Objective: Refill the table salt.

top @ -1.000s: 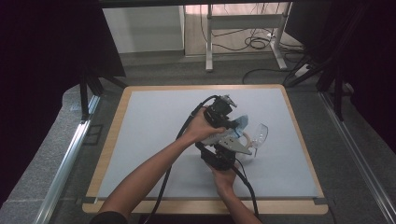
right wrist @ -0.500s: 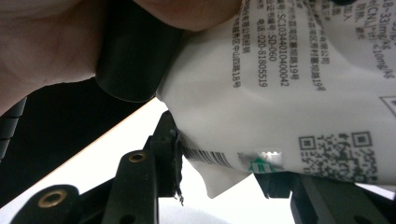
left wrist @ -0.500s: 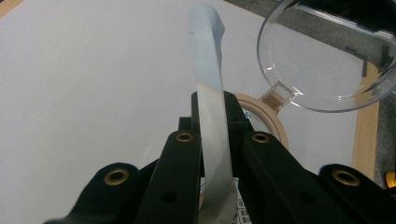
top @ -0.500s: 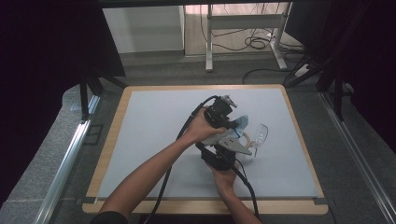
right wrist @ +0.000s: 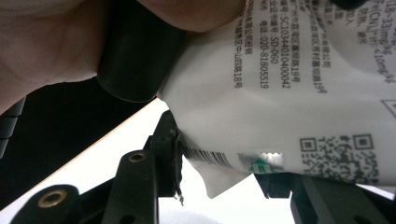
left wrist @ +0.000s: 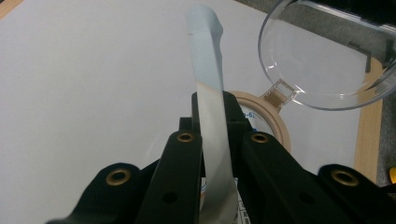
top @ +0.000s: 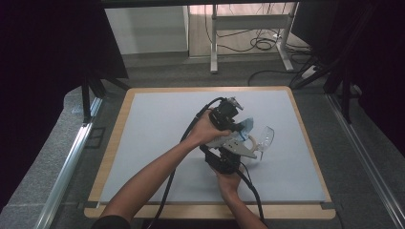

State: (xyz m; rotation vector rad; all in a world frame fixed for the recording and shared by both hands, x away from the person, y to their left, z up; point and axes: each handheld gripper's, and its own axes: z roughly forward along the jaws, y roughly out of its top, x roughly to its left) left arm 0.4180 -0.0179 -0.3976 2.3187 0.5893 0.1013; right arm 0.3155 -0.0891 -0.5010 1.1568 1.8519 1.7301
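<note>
A thin, floppy packet (right wrist: 299, 93) is pinched by both the left gripper (left wrist: 212, 140) and the right gripper (right wrist: 219, 182); its edges look best to grip.

High view looks down over the table (top: 157, 143); gripper views sit close, sharing the packet (right wrist: 289, 107).

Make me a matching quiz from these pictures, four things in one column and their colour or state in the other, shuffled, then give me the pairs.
Things
1. Left tool
2. Clear round lid
3. White packet
4. Table mat

Descriptions
A. Printed with small black text and a QR code
B. Pale grey, flat, framed by a wooden edge
C. Shut on a thin pale strip
D. See-through, hinged to a tan ring

Pairs: 1-C, 2-D, 3-A, 4-B
</note>
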